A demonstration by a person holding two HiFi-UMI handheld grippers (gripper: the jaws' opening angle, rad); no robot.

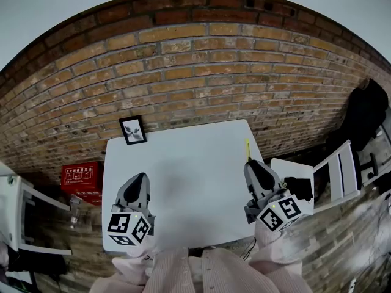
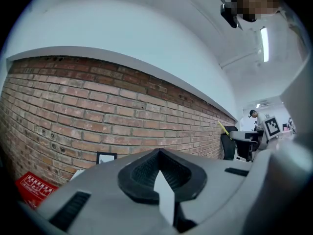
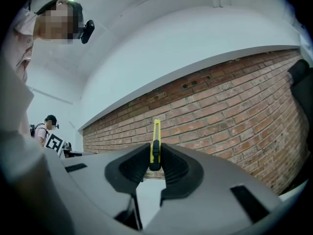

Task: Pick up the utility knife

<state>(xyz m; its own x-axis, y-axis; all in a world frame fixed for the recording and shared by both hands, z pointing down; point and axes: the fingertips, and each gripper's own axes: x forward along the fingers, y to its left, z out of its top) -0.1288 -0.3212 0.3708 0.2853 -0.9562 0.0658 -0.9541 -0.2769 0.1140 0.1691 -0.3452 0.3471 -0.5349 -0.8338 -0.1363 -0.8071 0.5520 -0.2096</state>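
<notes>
A brick wall [image 1: 201,66] backs the white surface [image 1: 183,182]. The left gripper [image 2: 156,153] hangs over the surface's near left side with its jaws closed on nothing, probably parked out of the way. The right gripper [image 3: 155,163] is clamped on the knife [image 3: 155,141], pads pressing its near end, above the surface's right edge, so the pickup looks done. The knife is slim and yellow with a black slider, and it points toward the wall.
</notes>
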